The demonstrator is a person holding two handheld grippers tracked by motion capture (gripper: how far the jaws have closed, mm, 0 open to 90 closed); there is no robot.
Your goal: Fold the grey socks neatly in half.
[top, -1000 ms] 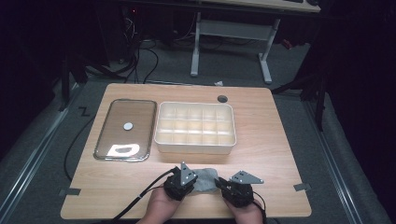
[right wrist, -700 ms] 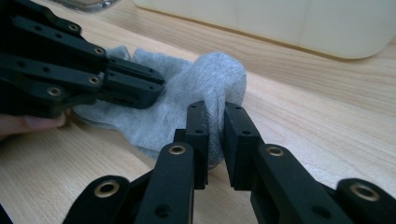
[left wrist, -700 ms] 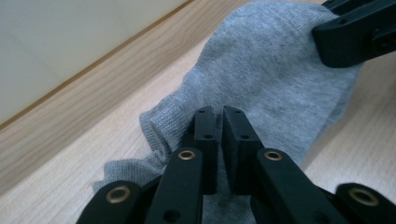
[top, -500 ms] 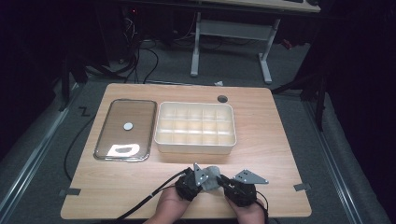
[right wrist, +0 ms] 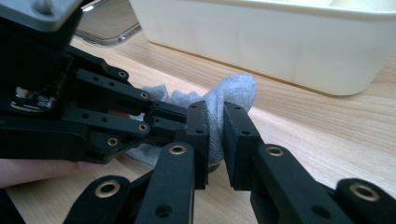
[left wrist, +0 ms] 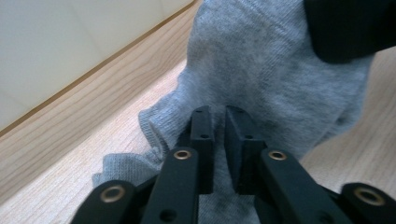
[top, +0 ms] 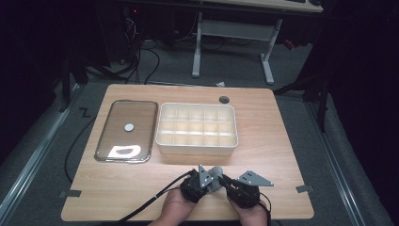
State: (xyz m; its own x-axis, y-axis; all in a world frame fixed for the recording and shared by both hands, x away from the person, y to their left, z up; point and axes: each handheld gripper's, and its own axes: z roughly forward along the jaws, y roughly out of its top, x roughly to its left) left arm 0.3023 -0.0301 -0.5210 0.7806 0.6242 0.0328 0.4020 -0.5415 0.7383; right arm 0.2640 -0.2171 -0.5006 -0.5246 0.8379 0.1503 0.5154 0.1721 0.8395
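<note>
High view — both grippers' jaws on sock

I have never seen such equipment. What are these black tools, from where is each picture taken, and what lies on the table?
No robot is here: a person holds a hand tool in each hand, the left gripper and the right gripper. Each has two black fingers that close like tongs. One picture comes from a fixed camera above the wooden table. The other two come from small cameras riding on each tool, looking along its fingers. On the table lie a cream box divided into small compartments and, beside it, a clear lid. Both tools are closed on one grey sock near the table's front edge, so it is pinched between them from two sides.
</note>
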